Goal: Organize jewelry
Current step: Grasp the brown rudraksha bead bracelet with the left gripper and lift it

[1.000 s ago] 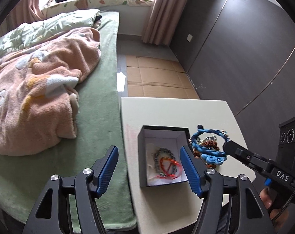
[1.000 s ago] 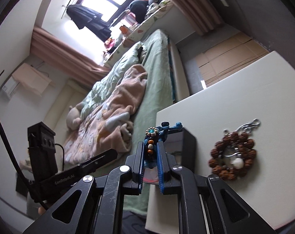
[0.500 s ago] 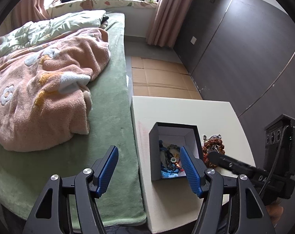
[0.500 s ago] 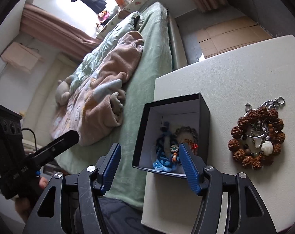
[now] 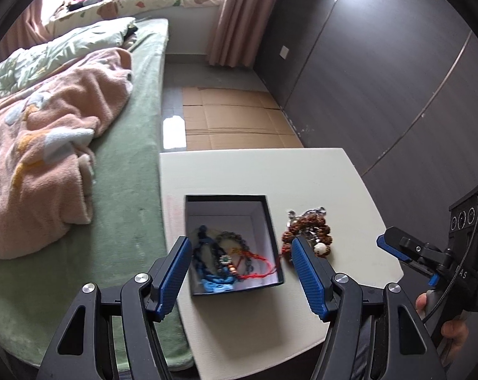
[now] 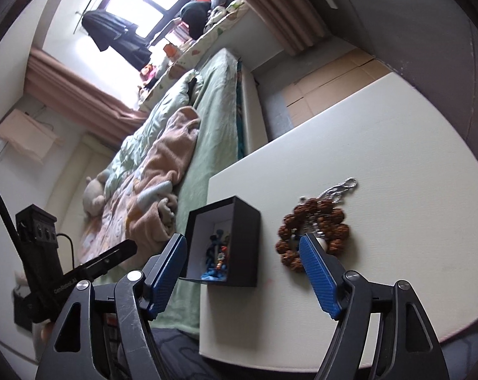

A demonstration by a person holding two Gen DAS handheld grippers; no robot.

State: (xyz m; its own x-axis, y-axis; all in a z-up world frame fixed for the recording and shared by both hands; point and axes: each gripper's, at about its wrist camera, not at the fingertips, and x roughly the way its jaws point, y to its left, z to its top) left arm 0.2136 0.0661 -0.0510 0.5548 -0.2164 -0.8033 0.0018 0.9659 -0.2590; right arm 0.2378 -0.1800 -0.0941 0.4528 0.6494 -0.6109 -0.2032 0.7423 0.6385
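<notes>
The red cord (image 5: 260, 262) inside the box (image 5: 272, 221) was revealed only by the left view; the left gripper (image 5: 239, 272) was held spread and empty, and the right gripper (image 6: 243, 269) was seen opening, with nothing between its jaws.

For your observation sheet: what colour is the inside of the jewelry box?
White inside the box, black outside; clearest in the left wrist view.
</notes>
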